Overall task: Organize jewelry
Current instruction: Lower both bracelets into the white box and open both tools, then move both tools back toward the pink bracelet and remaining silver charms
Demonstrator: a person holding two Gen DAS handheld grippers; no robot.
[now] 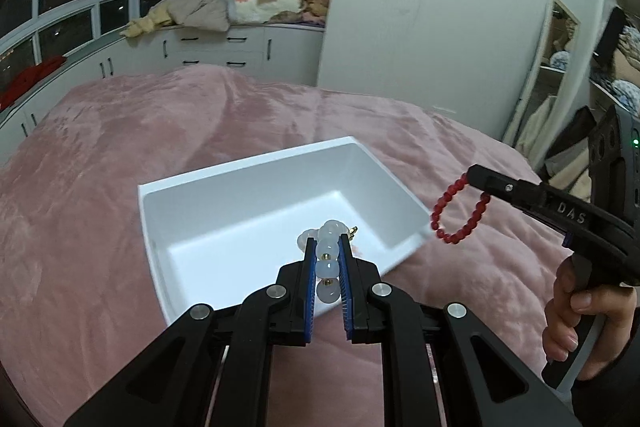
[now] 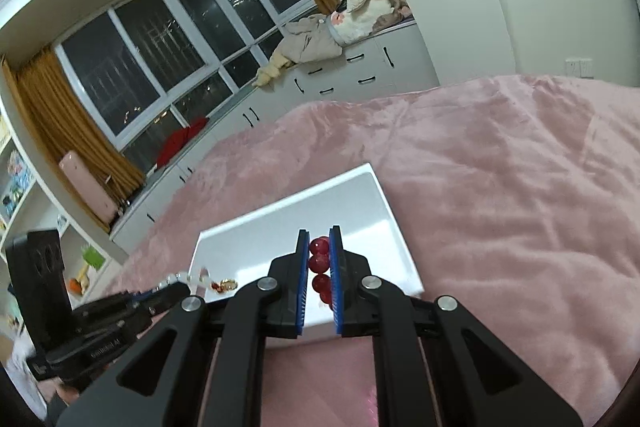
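Observation:
A white open box (image 1: 256, 175) sits on the pink bedspread; it also shows in the right wrist view (image 2: 360, 187). My left gripper (image 1: 327, 245) is shut on a bracelet of pale white beads (image 1: 328, 269) and holds it over the box's near part. My right gripper (image 2: 319, 237) is shut on a red bead bracelet (image 2: 319, 261). In the left wrist view the right gripper (image 1: 478, 183) holds the red bracelet (image 1: 456, 237) hanging just beyond the box's right rim. A small gold and red piece (image 2: 225, 285) shows by the box's near left corner.
The pink bedspread (image 1: 120, 187) spreads all around the box. White drawer cabinets (image 1: 224, 47) with piled clothes run under the windows behind. A white wall (image 1: 420, 7) and an open wardrobe (image 1: 560, 67) stand at right.

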